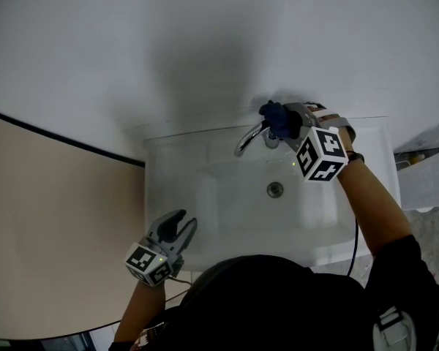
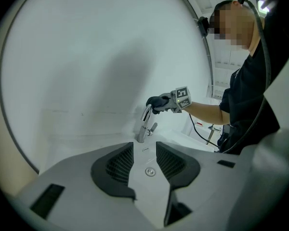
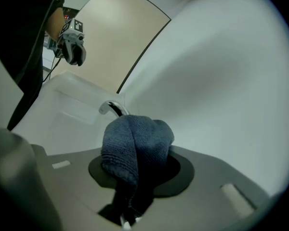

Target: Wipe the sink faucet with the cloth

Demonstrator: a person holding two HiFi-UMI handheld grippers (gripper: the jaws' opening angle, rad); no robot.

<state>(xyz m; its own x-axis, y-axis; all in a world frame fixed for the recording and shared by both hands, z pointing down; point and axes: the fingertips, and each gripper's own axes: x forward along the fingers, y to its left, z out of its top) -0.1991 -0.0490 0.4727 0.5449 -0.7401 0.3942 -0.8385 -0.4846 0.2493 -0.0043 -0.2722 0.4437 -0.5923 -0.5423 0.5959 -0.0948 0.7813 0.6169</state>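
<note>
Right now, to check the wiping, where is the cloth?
Head view, right of centre: the blue cloth is clamped in the right hand-held gripper, by the faucet at the back edge of the sink.

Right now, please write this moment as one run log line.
right gripper: shut on cloth, at faucet | left gripper: open, empty

There are two claws, the left claw point(image 1: 183, 224) and the right claw point(image 1: 287, 121). Each carries one marker cube, making two: the left cube point(image 1: 148, 262) and the right cube point(image 1: 320, 154). One cloth point(image 3: 135, 143), dark blue, is bunched between the right claw's jaws. One faucet point(image 1: 249, 137) stands just ahead of that claw, with one lever point(image 2: 153, 127) on its side. One sink point(image 1: 168, 167) lies beneath both claws, and its one drain point(image 1: 275, 189) is between them. One black cable point(image 1: 355, 240) hangs behind the right claw. One person holds both claws.
</note>
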